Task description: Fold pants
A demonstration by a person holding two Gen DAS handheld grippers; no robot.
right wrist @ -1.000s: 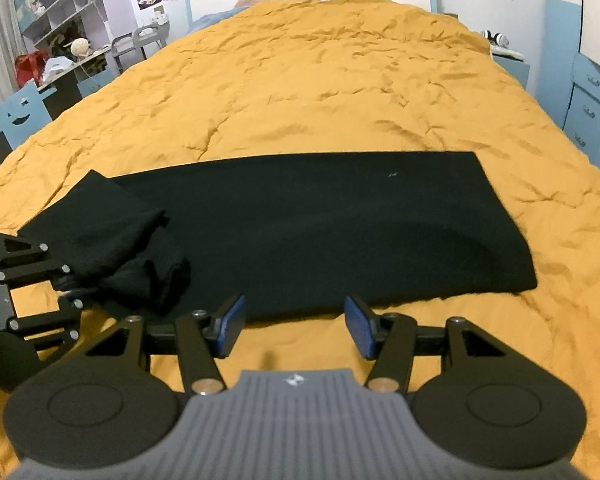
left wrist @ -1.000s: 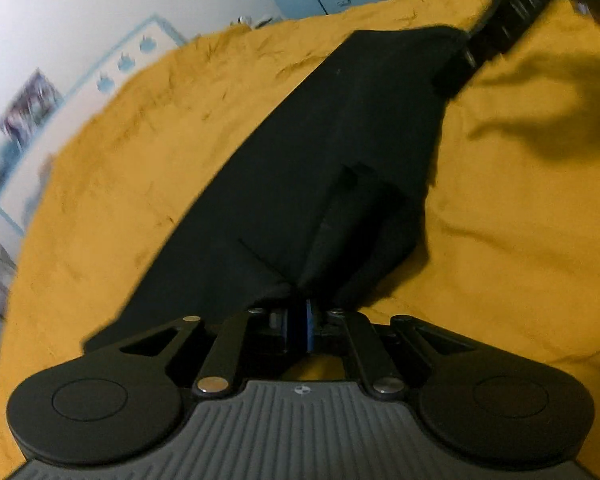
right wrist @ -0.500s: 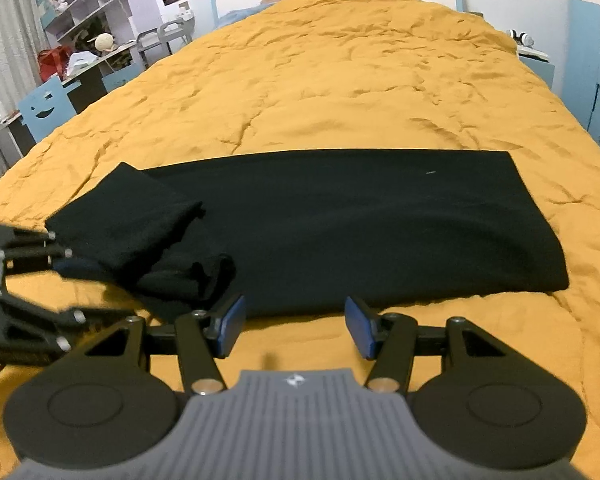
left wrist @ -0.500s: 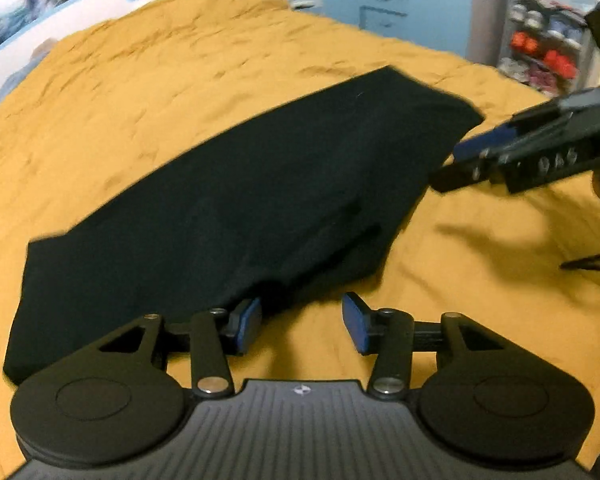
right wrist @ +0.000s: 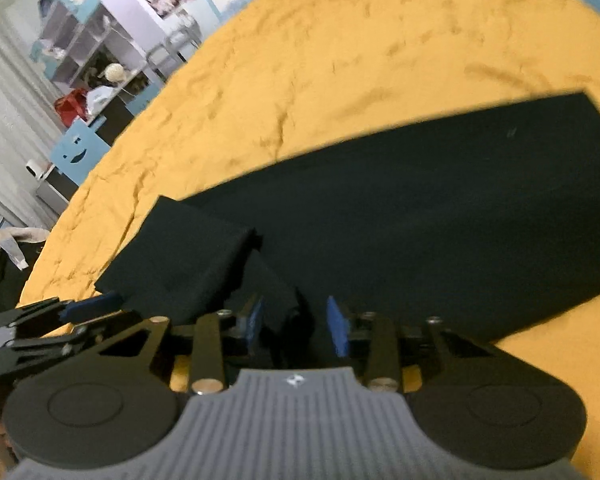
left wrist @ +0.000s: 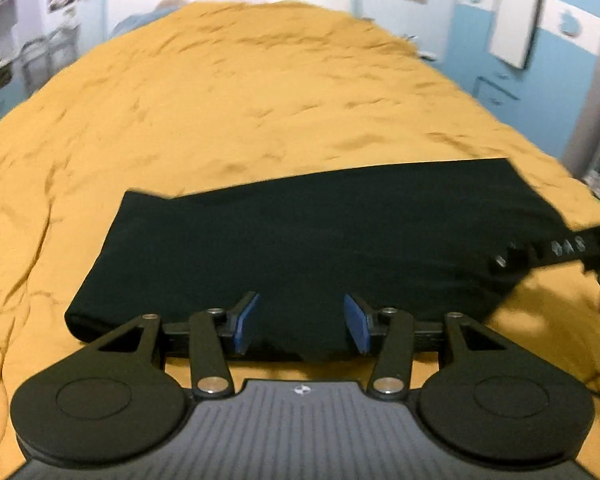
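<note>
Pants (left wrist: pixel 320 248): plain black, no pattern. Bedspread (left wrist: pixel 220 112) beneath: mustard yellow, plain. My left gripper (left wrist: pixel 302 322) and my right gripper (right wrist: pixel 296 326): black linkages, blue pads, grey ribbed body. Wall cabinets (left wrist: pixel 500 80): light blue, white panels.

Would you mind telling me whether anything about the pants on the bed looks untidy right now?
Yes: the black pants lie mostly flat on the yellow bedspread, but one end is folded back crookedly and bunched, right where the right gripper is closing.
</note>
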